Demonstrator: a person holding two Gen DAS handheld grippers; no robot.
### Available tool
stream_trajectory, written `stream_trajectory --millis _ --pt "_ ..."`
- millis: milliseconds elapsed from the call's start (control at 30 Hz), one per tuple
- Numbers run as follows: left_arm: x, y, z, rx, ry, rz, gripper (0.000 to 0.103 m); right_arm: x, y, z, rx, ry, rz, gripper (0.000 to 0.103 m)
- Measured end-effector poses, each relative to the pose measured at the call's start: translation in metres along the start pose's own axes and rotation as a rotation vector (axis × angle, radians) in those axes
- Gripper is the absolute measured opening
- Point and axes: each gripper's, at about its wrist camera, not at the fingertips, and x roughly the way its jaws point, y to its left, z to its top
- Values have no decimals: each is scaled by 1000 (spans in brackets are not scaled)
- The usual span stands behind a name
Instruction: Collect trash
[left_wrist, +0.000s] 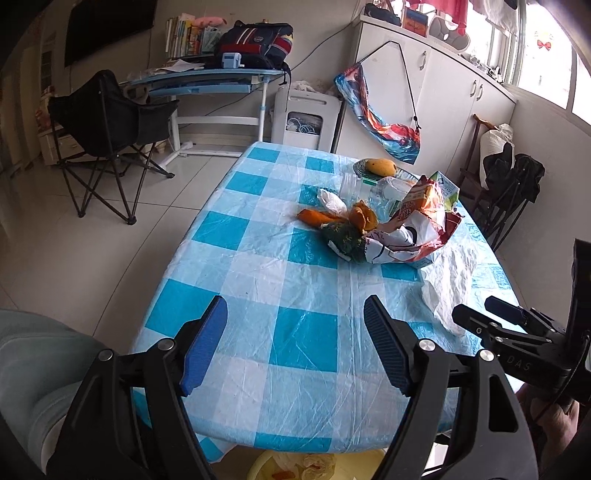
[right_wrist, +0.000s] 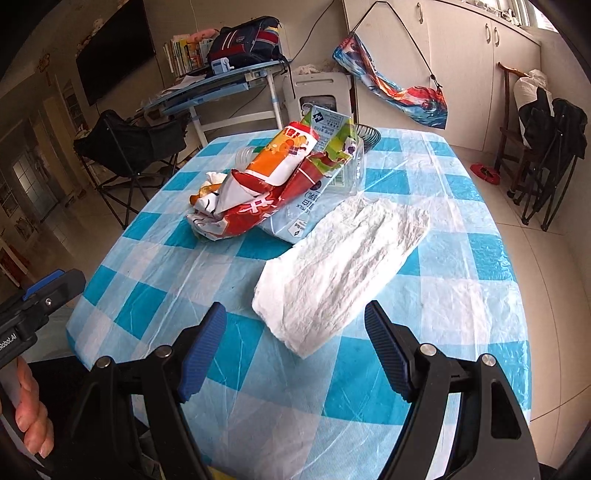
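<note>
Both wrist views low over table (left_wrist: 258, 280), sharing trash pile (right_wrist: 258, 184)

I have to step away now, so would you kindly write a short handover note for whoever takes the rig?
Left gripper: open, empty, above the near table edge.
Right gripper: open, empty, just short of the white bag.
On the table: wrappers, milk carton, peels, carrot, greens, mango in a dish.
A yellow bin below the near edge holds some scraps.
Left: nearly everything, starting with the white bag.
</note>
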Motion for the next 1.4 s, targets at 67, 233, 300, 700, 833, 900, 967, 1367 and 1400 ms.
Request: stream_trajectory --millis 67,233,300,700,833,900,967,1367,1400 --pt "15 -3 8 -9 14 1 73 10 -2 2 0 18 -11 72" --pt "60 -8 27 -23 57 16 73 23 -6 1 -16 45 -30 57" --pt "78 -10 33 -38 77 20 73 23 -6 2 -29 43 -42 54" --pt "146 -46 56 -13 140 -24 60 18 -19 1 -1 39 -36 16" --pt "138 -53 55 26 137 -84 25 17 -18 0 7 46 -7 8" --pt "131 -49 54 20 144 -112 15 14 -15 -1 7 48 3 6" --pt "120 -43 51 24 156 -133 1 9 -15 -4 16 47 18 4" --pt "116 -20 43 -62 185 -164 40 -2 -16 -7 45 -5 17 60" --pt "119 -22 46 -72 172 -151 44 1 -14 -4 32 -5 16 60"
